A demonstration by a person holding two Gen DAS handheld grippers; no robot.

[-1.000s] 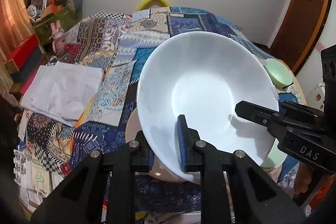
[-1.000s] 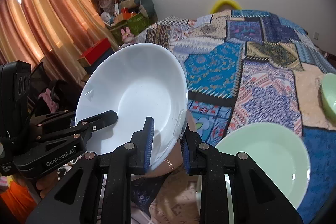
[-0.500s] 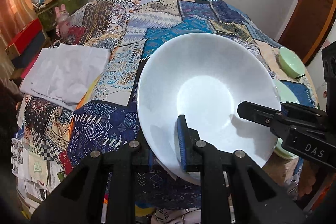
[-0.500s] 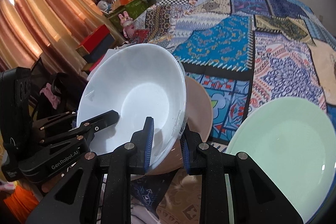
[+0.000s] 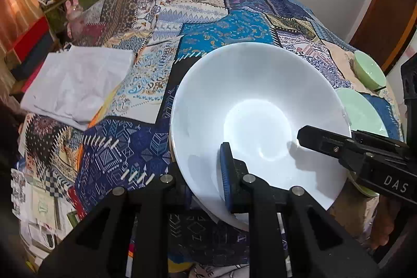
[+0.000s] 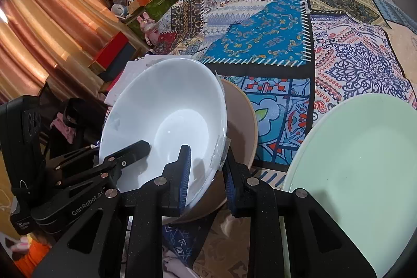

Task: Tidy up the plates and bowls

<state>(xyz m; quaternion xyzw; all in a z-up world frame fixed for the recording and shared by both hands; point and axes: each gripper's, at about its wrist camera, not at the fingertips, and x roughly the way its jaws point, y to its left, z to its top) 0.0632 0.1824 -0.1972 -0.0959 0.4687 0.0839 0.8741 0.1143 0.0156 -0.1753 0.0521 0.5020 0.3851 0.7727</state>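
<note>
The white bowl (image 6: 166, 121) hangs tilted over the tan bowl (image 6: 241, 121), which sits under it and toward 3 o'clock in the right view, so I judge nesting comes next. Left gripper (image 5: 206, 173) is nearly closed on the rim at 6 o'clock. Right gripper (image 6: 206, 173) is also nearly closed, pinching the opposite rim. Both grippers carry it together. A green plate (image 6: 359, 173) lies at 3 o'clock, on the bed quilt (image 6: 273, 38).
</note>
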